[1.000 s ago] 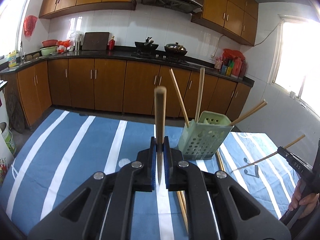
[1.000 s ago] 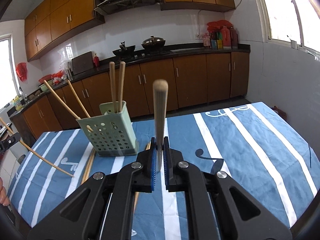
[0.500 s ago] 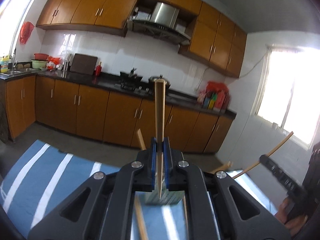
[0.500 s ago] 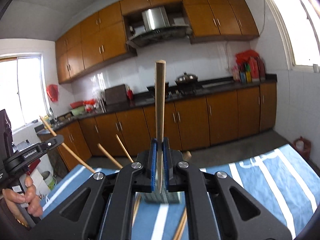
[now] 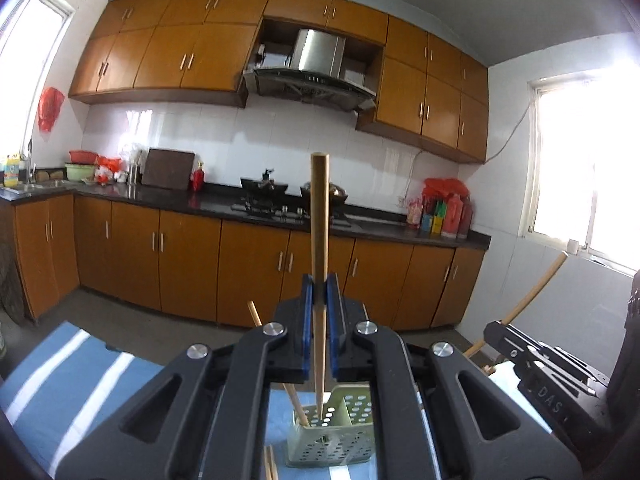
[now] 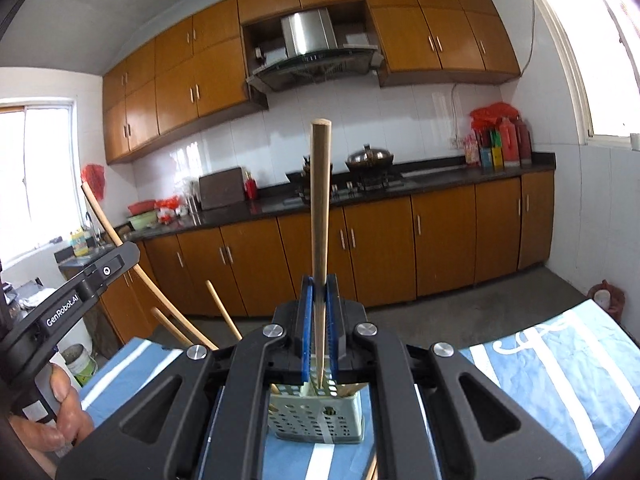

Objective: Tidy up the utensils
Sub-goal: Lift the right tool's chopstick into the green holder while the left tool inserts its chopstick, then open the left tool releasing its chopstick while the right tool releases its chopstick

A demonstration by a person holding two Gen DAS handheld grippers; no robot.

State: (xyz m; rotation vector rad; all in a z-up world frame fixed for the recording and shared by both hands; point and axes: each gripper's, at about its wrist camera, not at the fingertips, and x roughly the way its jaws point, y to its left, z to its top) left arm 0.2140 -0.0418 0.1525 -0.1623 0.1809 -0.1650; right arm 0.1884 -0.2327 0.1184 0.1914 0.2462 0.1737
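In the left wrist view my left gripper is shut on a wooden chopstick held upright, its thin tip hanging just above the pale green perforated holder. In the right wrist view my right gripper is shut on another upright chopstick, tip over the same holder. Several chopsticks lean out of the holder. Each view also shows the other gripper off to the side, the left gripper and the right gripper, both close over the holder.
The table wears a blue cloth with white stripes. Loose chopsticks lie beside the holder. A person's hand holds the left gripper's handle. Kitchen cabinets and a dark counter run along the far wall; a bucket stands on the floor.
Both grippers have risen and tilted up while closing in over the holder. The holder has slid from ahead to low between each gripper's arms. Both chopsticks stay gripped.
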